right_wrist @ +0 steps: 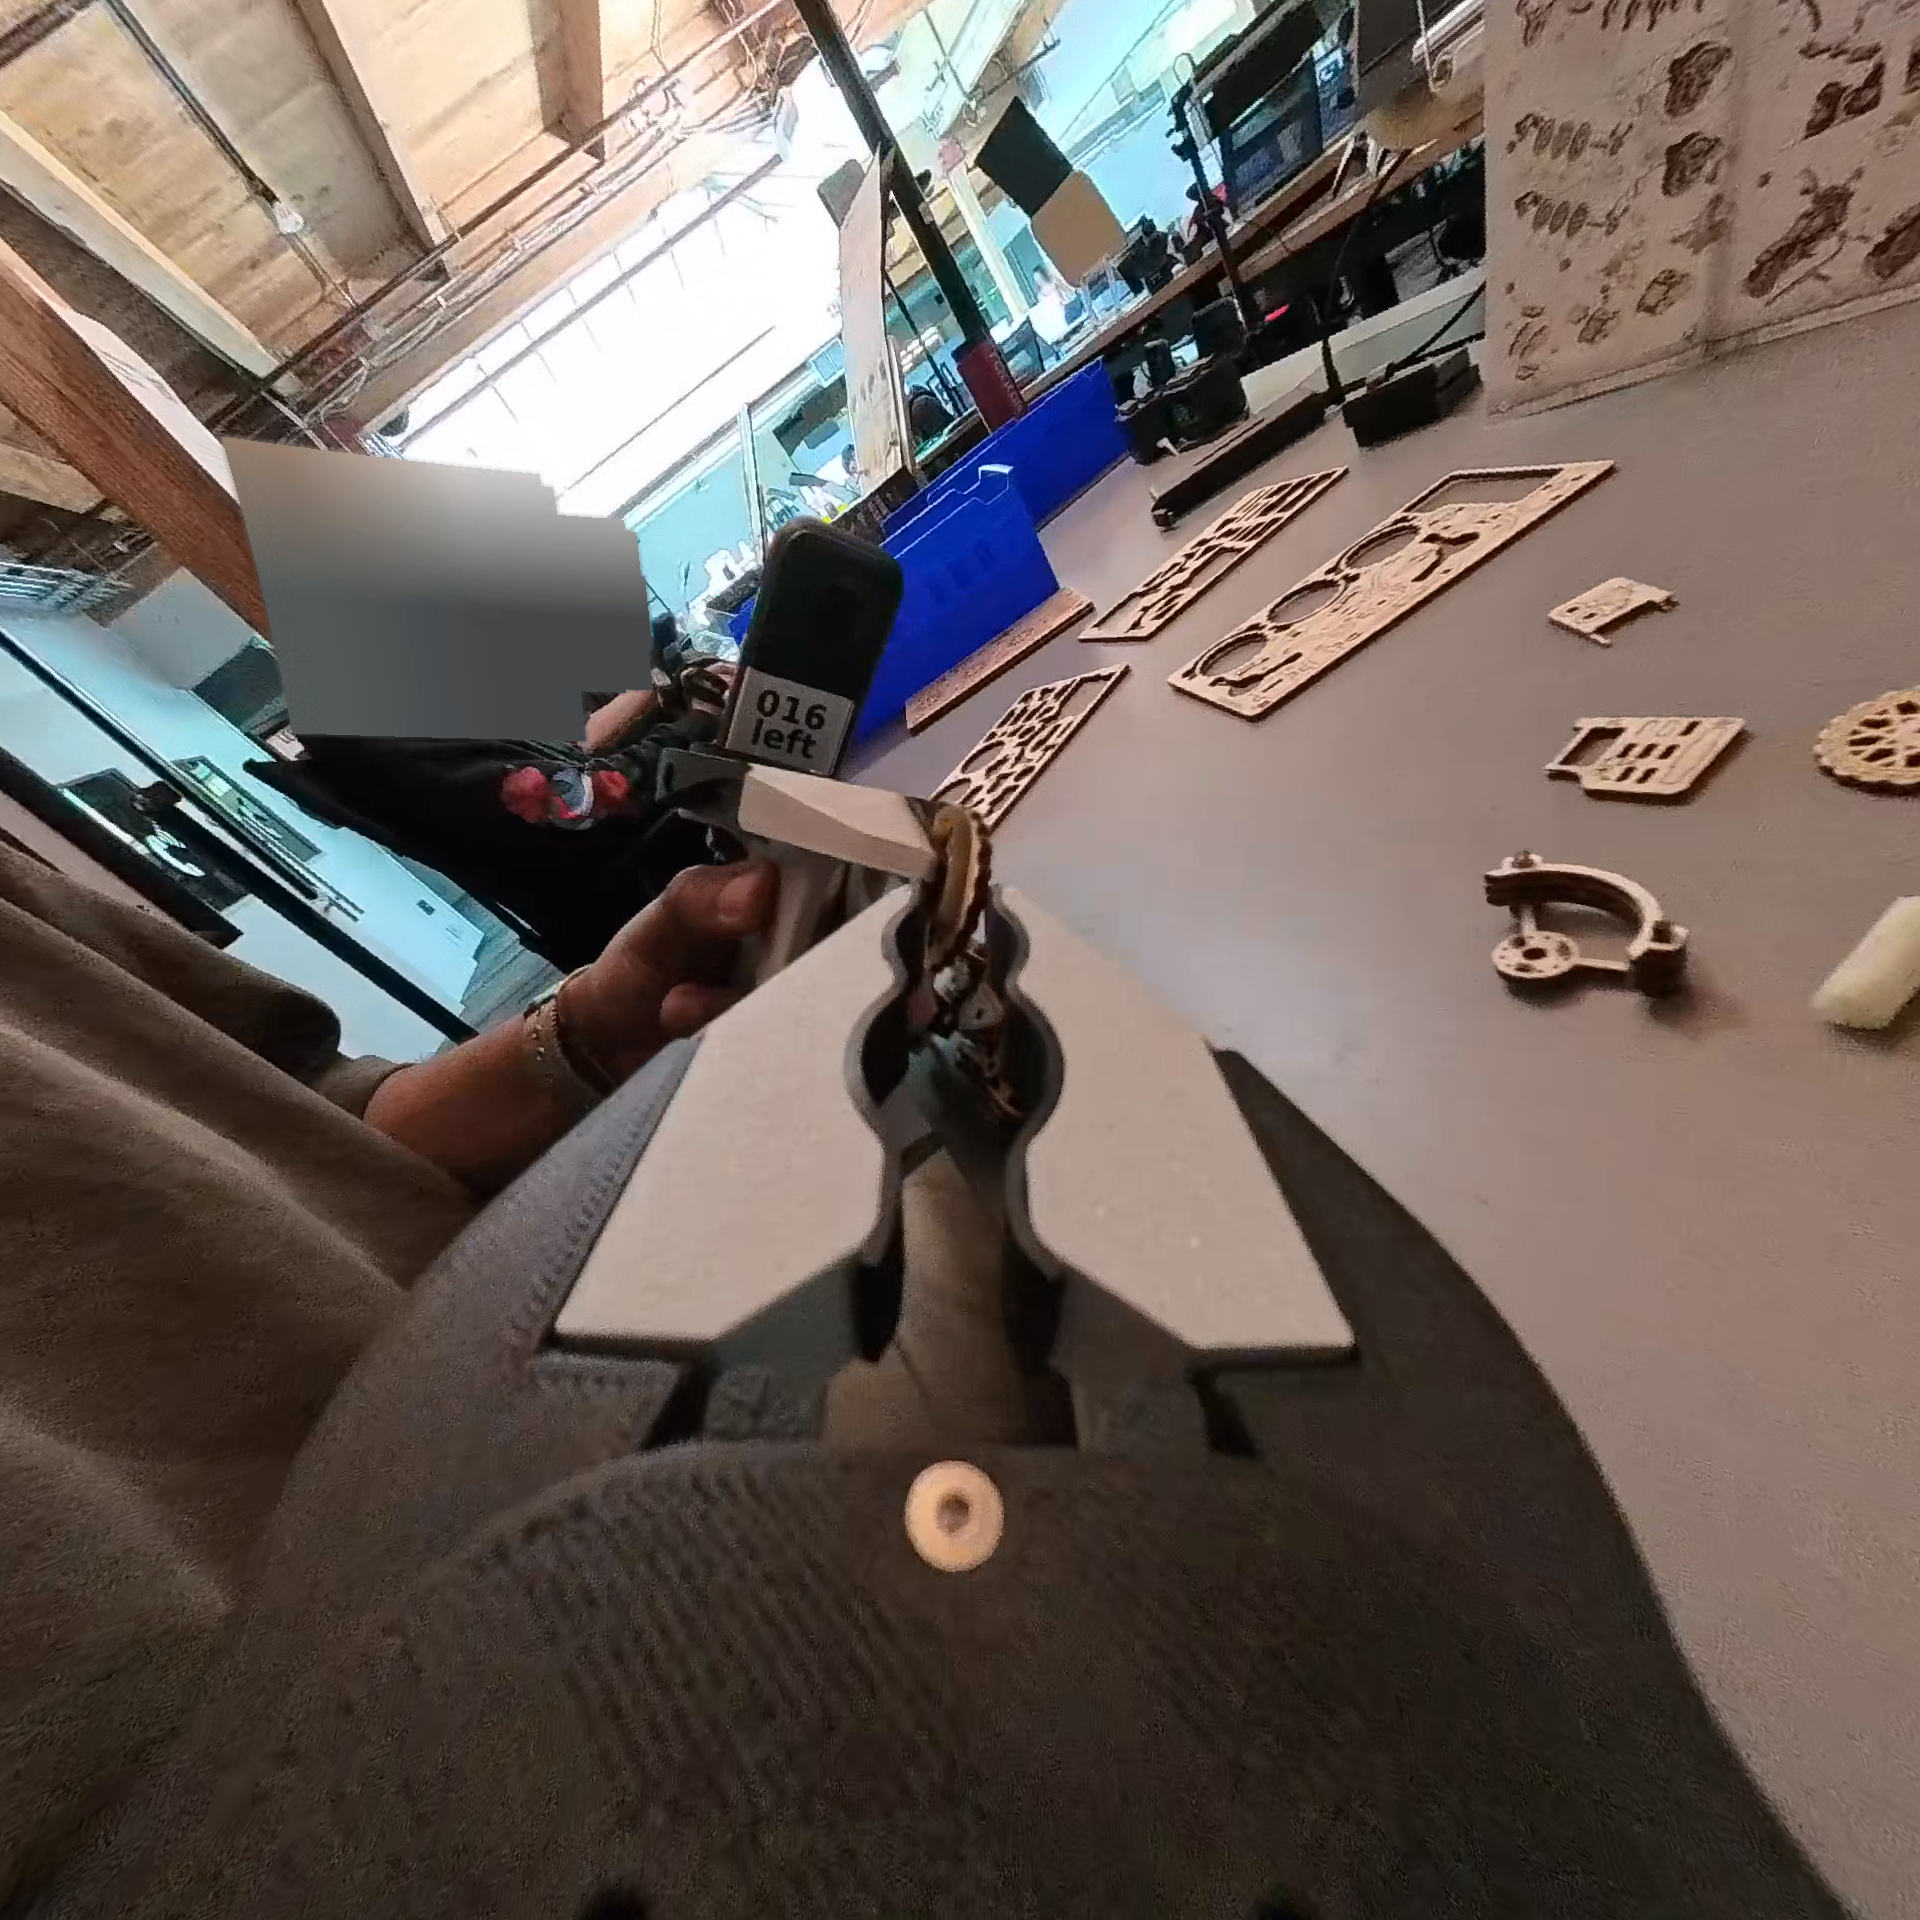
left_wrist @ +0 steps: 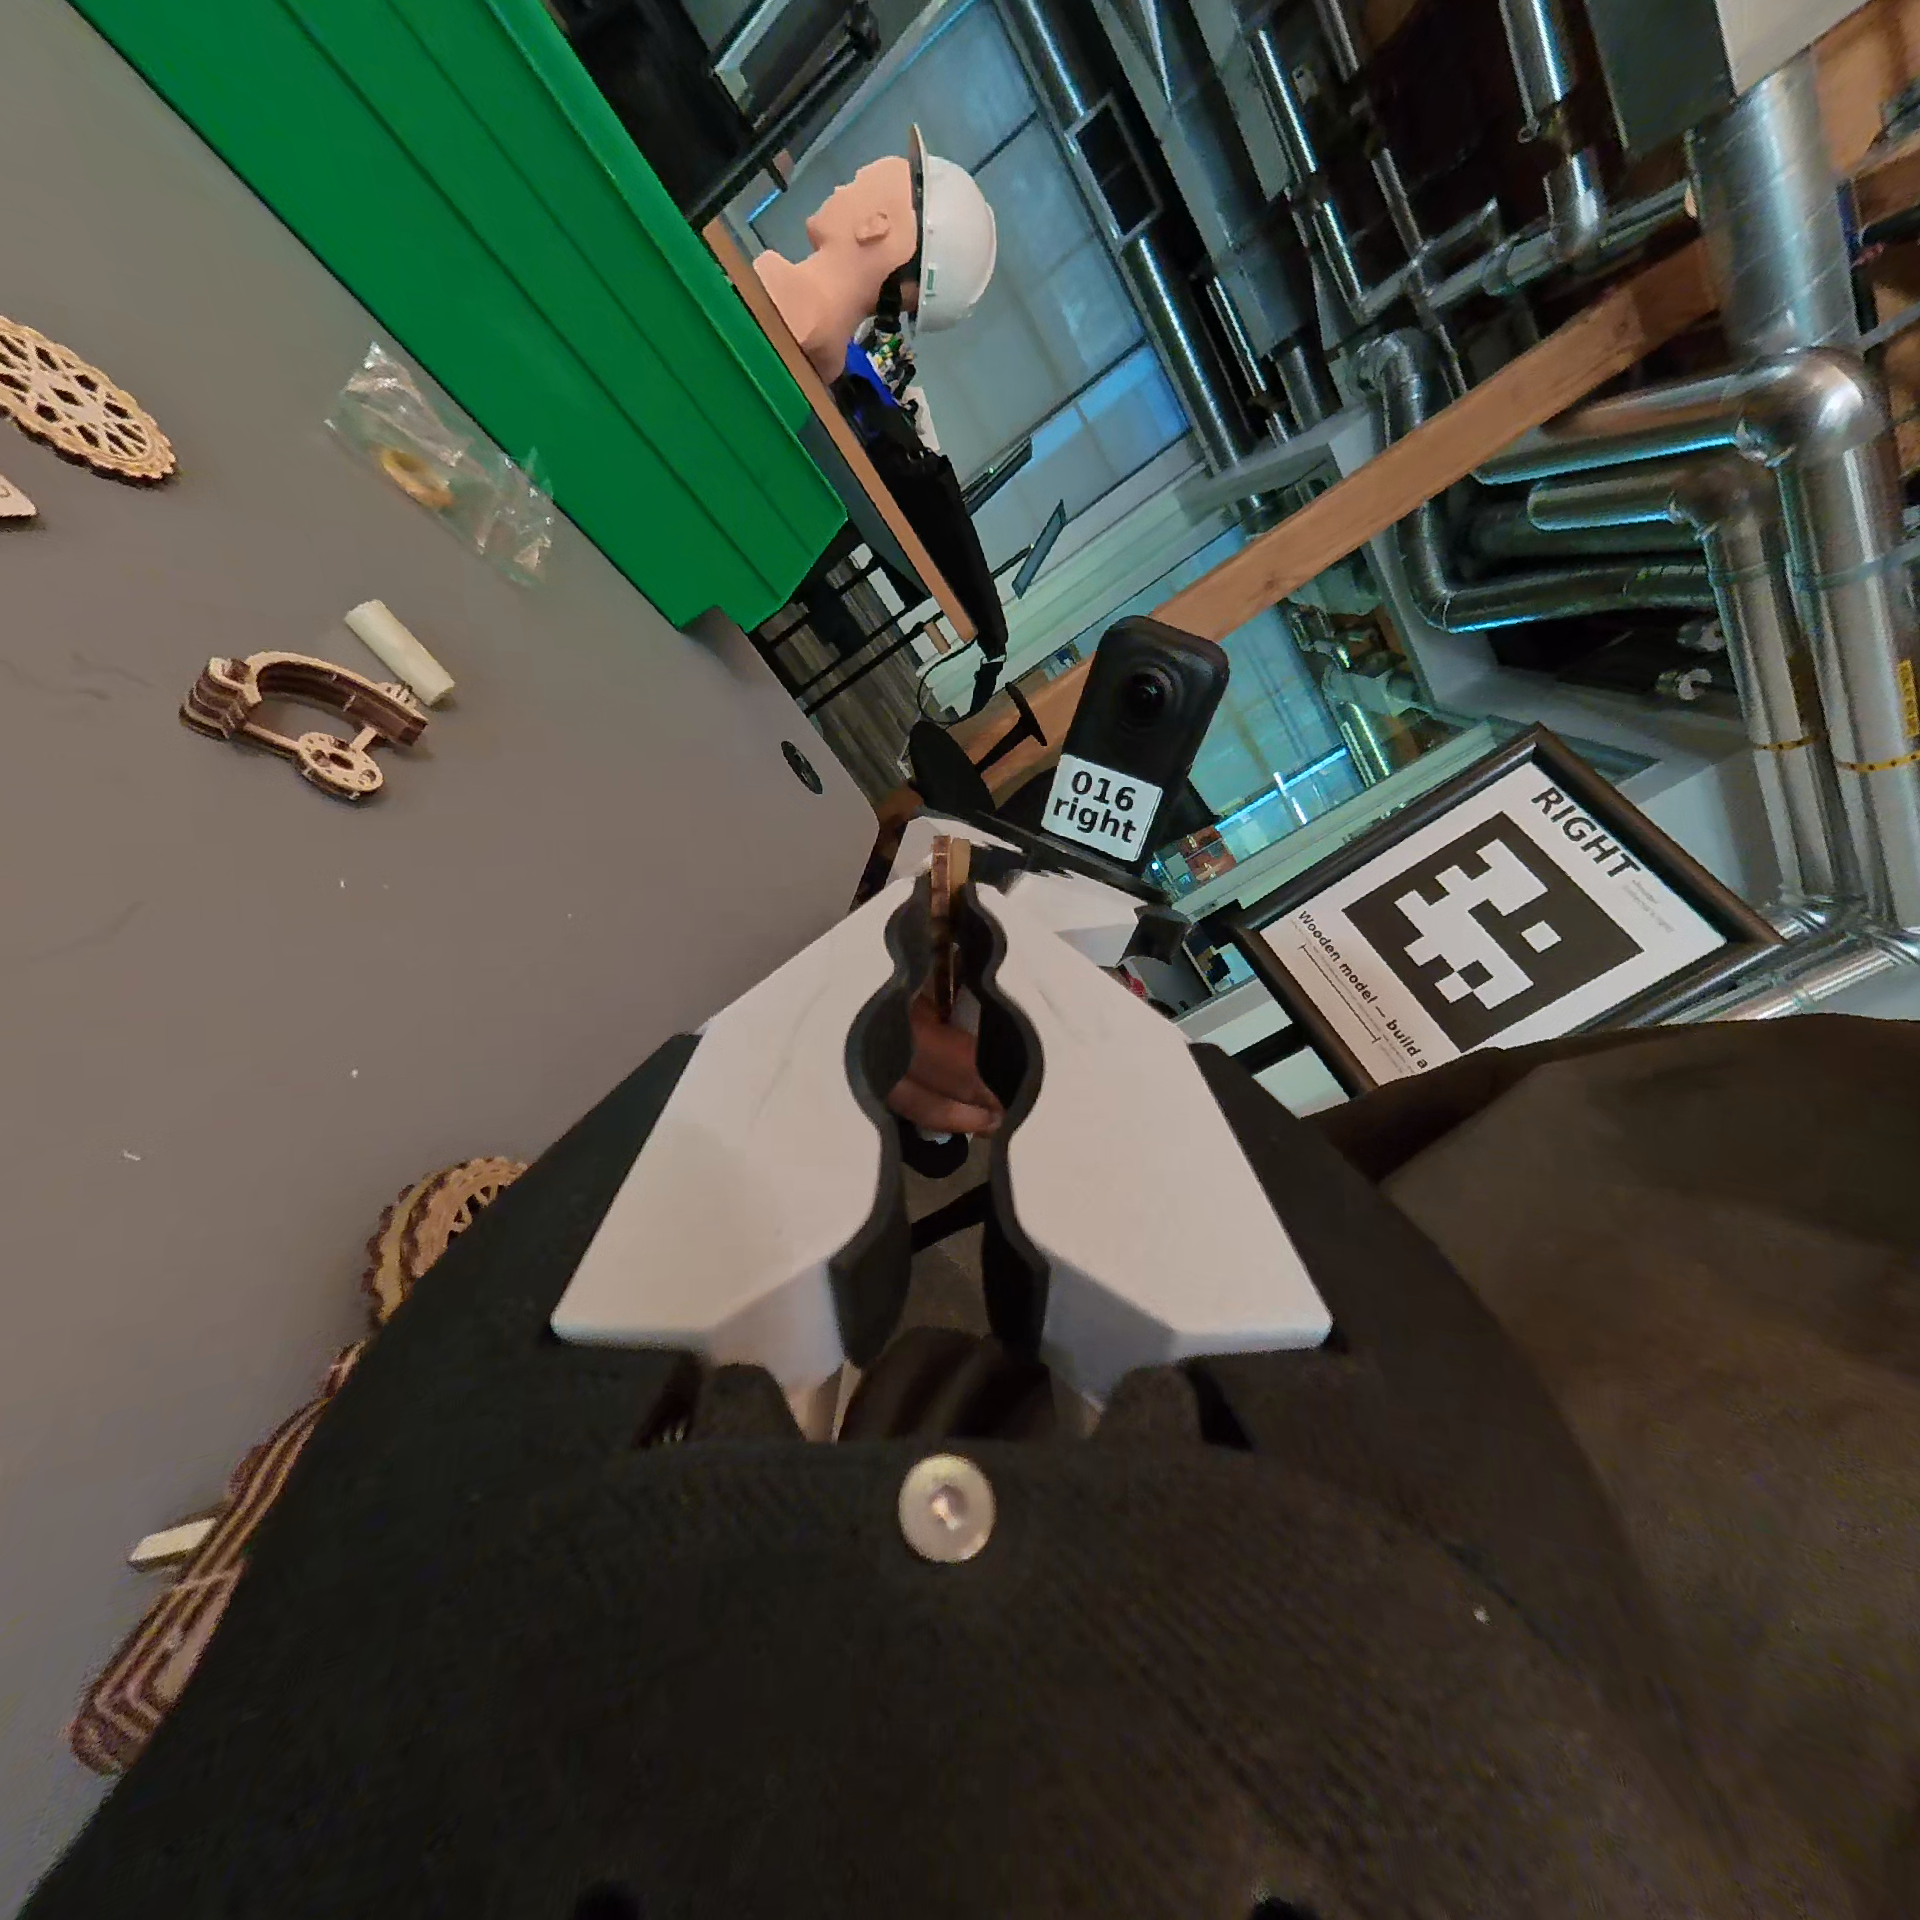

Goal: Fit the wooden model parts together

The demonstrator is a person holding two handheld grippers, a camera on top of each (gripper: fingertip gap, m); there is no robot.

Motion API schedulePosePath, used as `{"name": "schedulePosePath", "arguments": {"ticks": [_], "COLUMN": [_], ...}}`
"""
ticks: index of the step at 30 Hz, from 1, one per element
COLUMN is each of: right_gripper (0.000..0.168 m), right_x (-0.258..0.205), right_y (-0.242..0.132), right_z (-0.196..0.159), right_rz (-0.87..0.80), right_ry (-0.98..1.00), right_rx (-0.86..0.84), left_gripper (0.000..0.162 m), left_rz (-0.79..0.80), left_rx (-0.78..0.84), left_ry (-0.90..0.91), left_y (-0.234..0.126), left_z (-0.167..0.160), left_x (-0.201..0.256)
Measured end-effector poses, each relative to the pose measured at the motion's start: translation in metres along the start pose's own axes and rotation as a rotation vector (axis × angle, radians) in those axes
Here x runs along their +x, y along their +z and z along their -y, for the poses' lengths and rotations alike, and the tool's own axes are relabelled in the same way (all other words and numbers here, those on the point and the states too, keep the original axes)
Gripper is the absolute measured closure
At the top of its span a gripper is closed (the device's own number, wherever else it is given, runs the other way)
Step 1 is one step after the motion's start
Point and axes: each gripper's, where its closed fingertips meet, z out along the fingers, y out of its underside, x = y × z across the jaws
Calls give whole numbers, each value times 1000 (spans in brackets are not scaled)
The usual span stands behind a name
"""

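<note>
In the left wrist view my left gripper [left_wrist: 940, 909] is shut on a thin wooden part [left_wrist: 948, 883] held edge-on above the grey table [left_wrist: 520, 935]. The right gripper's white finger [left_wrist: 1039, 894] meets it tip to tip. In the right wrist view my right gripper [right_wrist: 951, 920] is shut on a round toothed wooden part [right_wrist: 961, 857]. The left gripper's white finger [right_wrist: 831, 821] touches that part from the left. Whether the two parts are joined is hidden between the pads.
On the table lie a curved wooden assembly [left_wrist: 301, 717] [right_wrist: 1579, 925], a white cylinder [left_wrist: 400, 655] [right_wrist: 1870, 977], a gear wheel [left_wrist: 83, 400] [right_wrist: 1881, 743], a plastic bag [left_wrist: 436, 468], punched wooden sheets [right_wrist: 1382, 592] and more gears [left_wrist: 436, 1226]. A green bin [left_wrist: 520, 260] and a blue bin [right_wrist: 966, 561] stand at the edges. The tips of both grippers are at nearly the same place. Both grippers' tips are roughly 15 cm from the white cylinder [left_wrist: 400, 655].
</note>
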Motion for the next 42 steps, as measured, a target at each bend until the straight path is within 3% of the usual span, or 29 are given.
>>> {"name": "schedulePosePath", "arguments": {"ticks": [9, 20, 28, 31, 33, 35, 38, 42], "right_gripper": [164, 165, 164, 164, 164, 164, 165, 165], "right_x": [26, 47, 50, 54, 54, 51, 48, 42], "right_y": [-6, -28, -32, -35, -35, -34, -31, -28], "right_z": [-10, -15, -16, -17, -14, -7, 3, 9], "right_rz": [-303, -452, -463, -459, -436, -409, -384, -395], "right_ry": [-334, -418, -444, -470, -462, -429, -381, -402], "right_rx": [-212, -313, -318, -314, -282, -227, -149, -116], "left_gripper": [147, 154, 155, 155, 156, 157, 160, 162], "left_rz": [222, 271, 308, 379, 432, 573, 827, 798], "left_rx": [-50, -104, -114, -183, -312, -464, -522, -524], "left_ry": [118, 177, 231, 338, 388, 478, 721, 841], "left_y": [-4, 4, 3, 0, -3, -13, -31, -27], "left_z": [-4, -15, -12, -8, -9, -6, 22, 28], "left_x": [-27, -29, -27, -28, -28, -39, -50, -37]}}
